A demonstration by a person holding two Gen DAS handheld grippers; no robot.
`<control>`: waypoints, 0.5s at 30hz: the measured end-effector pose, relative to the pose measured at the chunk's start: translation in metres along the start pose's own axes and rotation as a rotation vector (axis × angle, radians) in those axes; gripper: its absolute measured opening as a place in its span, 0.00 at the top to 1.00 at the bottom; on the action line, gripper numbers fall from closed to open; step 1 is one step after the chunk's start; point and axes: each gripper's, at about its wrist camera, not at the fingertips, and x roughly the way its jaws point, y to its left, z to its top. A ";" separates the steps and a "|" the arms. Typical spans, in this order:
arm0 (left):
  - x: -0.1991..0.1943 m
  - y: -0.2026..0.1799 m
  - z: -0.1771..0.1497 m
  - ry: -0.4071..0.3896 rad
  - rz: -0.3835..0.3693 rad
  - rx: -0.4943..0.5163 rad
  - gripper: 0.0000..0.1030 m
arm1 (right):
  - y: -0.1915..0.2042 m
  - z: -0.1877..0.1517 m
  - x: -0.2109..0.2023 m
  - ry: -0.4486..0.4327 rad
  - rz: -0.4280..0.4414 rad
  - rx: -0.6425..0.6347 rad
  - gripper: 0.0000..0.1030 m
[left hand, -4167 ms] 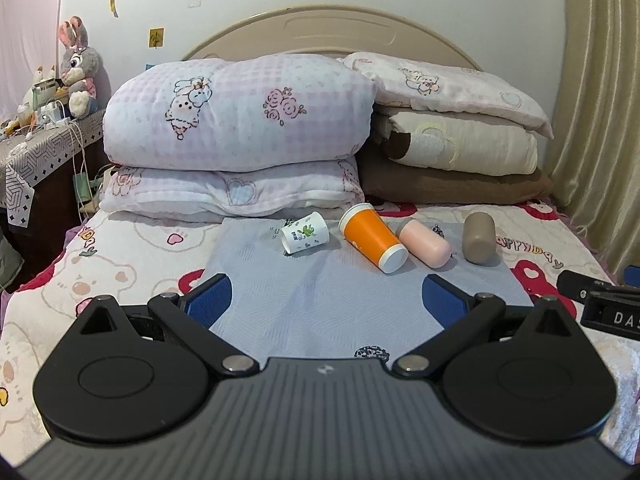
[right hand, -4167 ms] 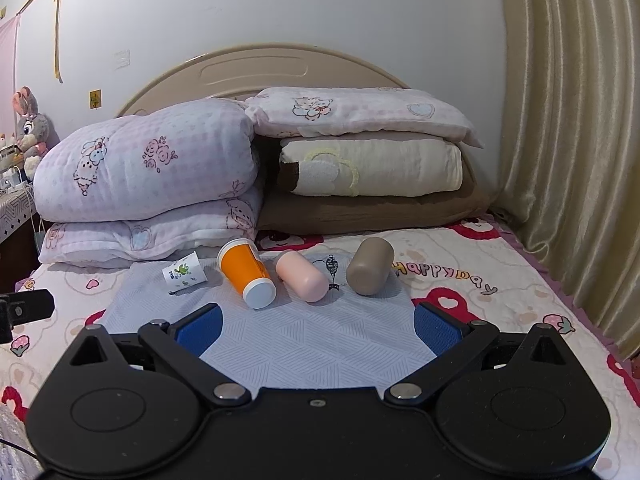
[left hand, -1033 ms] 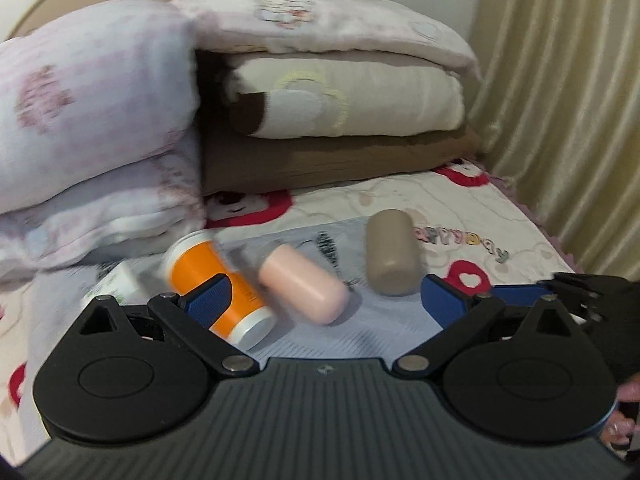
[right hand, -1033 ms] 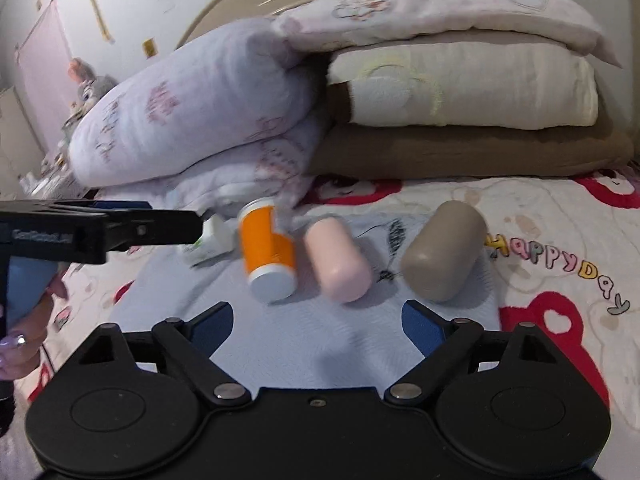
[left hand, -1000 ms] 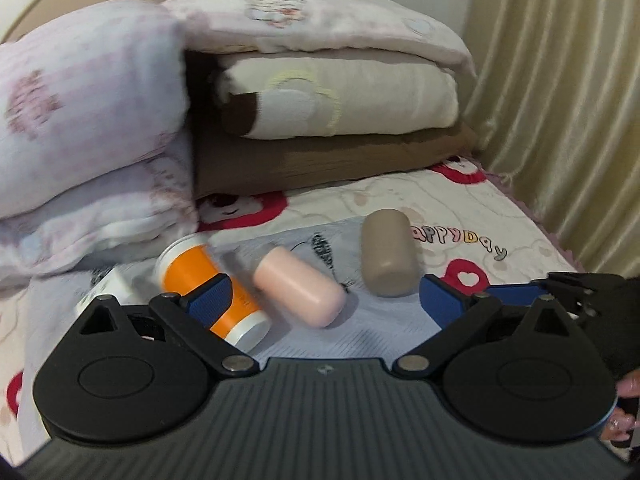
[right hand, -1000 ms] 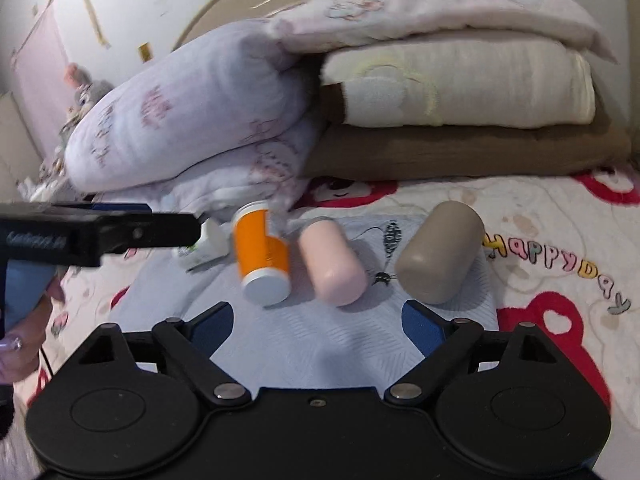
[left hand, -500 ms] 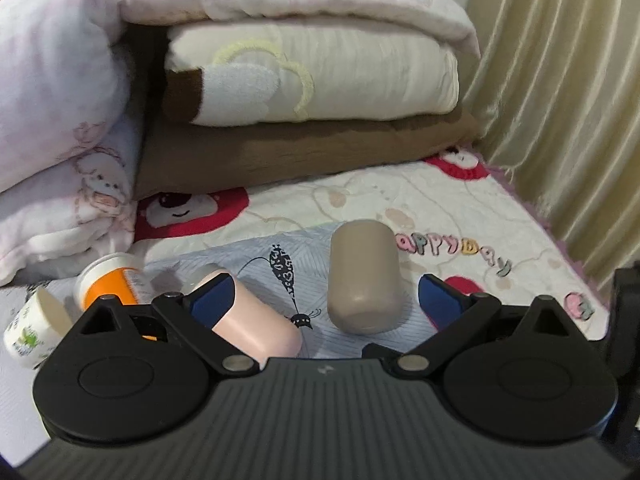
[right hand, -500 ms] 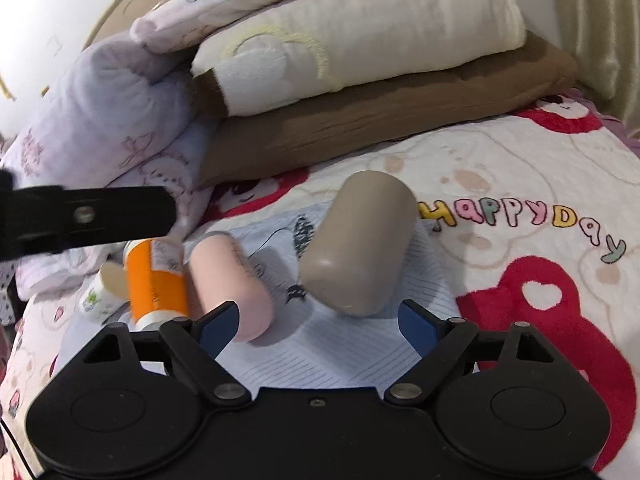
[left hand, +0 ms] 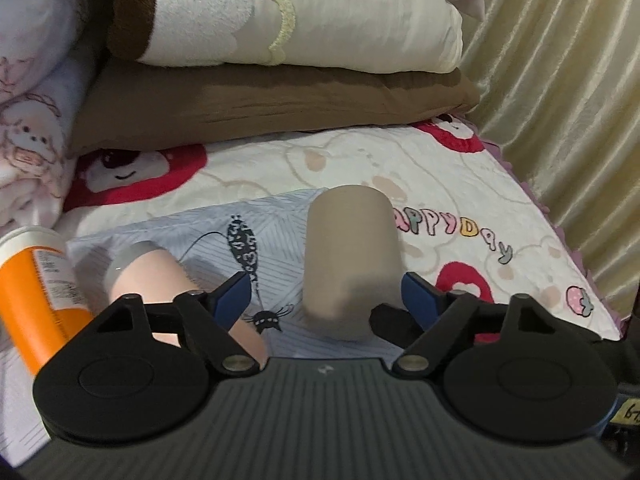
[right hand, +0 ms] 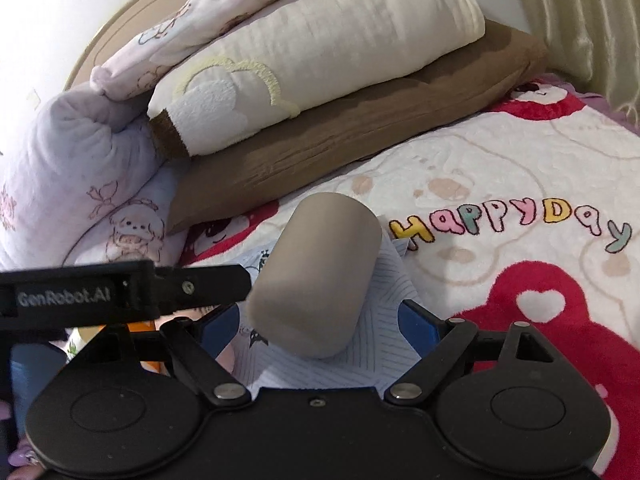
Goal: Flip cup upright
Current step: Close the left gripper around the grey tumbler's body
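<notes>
A taupe cup (left hand: 348,264) lies on its side on a light blue cloth (left hand: 276,224) on the bed, closed bottom toward me. My left gripper (left hand: 326,294) is open, its blue-padded fingers on either side of the cup's near end. My right gripper (right hand: 320,322) is also open, with the same cup (right hand: 316,280) between its fingers. The left gripper's finger (right hand: 192,286) shows in the right wrist view just left of the cup. I cannot tell if any pad touches the cup.
A pink cup (left hand: 160,280) and an orange cup (left hand: 40,292) lie on their sides left of the taupe one. Stacked pillows (left hand: 280,40) rise behind. A curtain (left hand: 560,80) hangs at the right. The bed's edge (left hand: 576,256) runs close on the right.
Both grippers have moved forward and closed in on the taupe cup, which now sits between the fingers of each. The cups have not moved.
</notes>
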 end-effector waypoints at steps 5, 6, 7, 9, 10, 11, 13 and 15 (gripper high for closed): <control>0.013 0.004 0.002 0.016 -0.024 -0.003 0.42 | -0.002 -0.001 0.007 -0.001 -0.010 -0.008 0.12; 0.016 0.003 0.002 0.020 -0.024 -0.001 0.42 | -0.003 -0.001 0.010 0.003 -0.017 -0.008 0.12; 0.019 0.005 0.002 0.022 -0.036 -0.002 0.42 | -0.005 -0.002 0.014 0.009 -0.011 -0.002 0.12; 0.024 0.008 0.004 0.032 -0.076 -0.030 0.42 | -0.007 -0.003 0.019 0.013 0.007 -0.005 0.13; 0.026 0.010 0.004 0.037 -0.087 -0.041 0.42 | -0.007 -0.003 0.020 0.010 0.015 -0.012 0.13; 0.029 0.011 0.004 0.044 -0.099 -0.054 0.42 | -0.006 -0.003 0.022 0.009 0.021 -0.019 0.13; 0.034 0.014 0.003 0.053 -0.131 -0.079 0.42 | -0.005 -0.003 0.026 0.012 0.040 -0.018 0.13; 0.041 0.017 0.002 0.069 -0.167 -0.133 0.40 | -0.005 -0.004 0.033 0.037 0.058 0.000 0.13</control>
